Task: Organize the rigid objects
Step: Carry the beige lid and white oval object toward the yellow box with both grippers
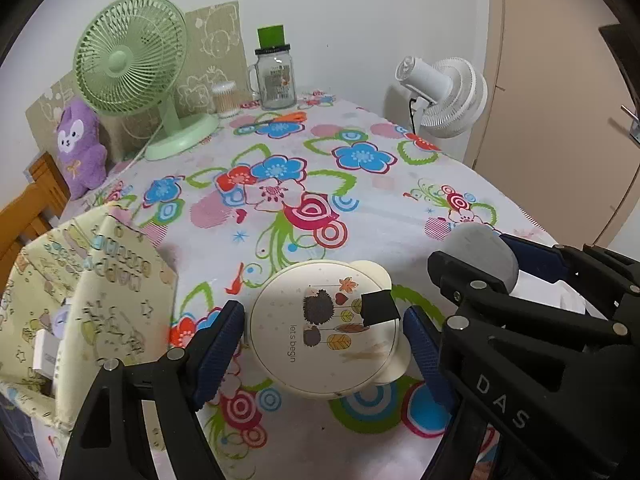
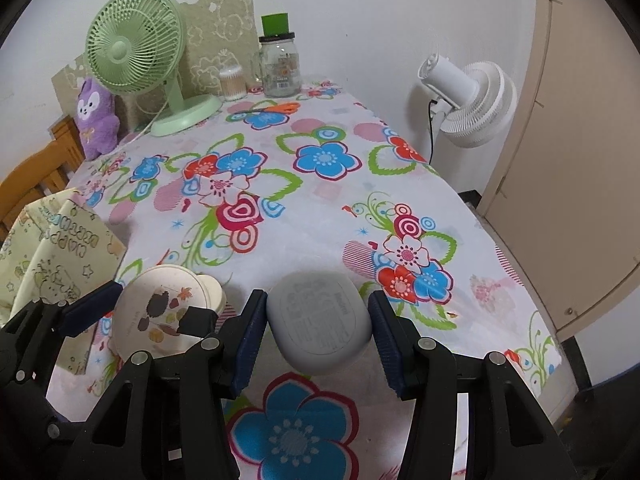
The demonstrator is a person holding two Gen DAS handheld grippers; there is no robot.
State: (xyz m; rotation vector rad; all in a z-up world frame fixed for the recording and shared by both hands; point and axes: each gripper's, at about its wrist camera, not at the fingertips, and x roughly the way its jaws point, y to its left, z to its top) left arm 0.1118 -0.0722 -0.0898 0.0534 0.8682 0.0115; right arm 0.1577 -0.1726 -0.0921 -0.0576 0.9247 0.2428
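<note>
A round cream case with a hedgehog print (image 1: 325, 328) lies on the floral tablecloth (image 1: 280, 184). My left gripper (image 1: 322, 350) is open, its blue pads on either side of the case with gaps. A black tab sticks up from the case. The case also shows in the right wrist view (image 2: 160, 312). A grey rounded case (image 2: 318, 322) sits between the pads of my right gripper (image 2: 318, 338), which is shut on it. The grey case also shows in the left wrist view (image 1: 480, 252), held by the right gripper (image 1: 520, 264).
A yellow printed fabric bin (image 1: 80, 304) stands at the left and holds small items. At the back are a green fan (image 1: 132, 64), a purple plush (image 1: 78, 144), a cotton swab tub (image 1: 224, 98) and a glass jar (image 1: 276, 76). A white fan (image 1: 444, 96) stands beyond the right edge.
</note>
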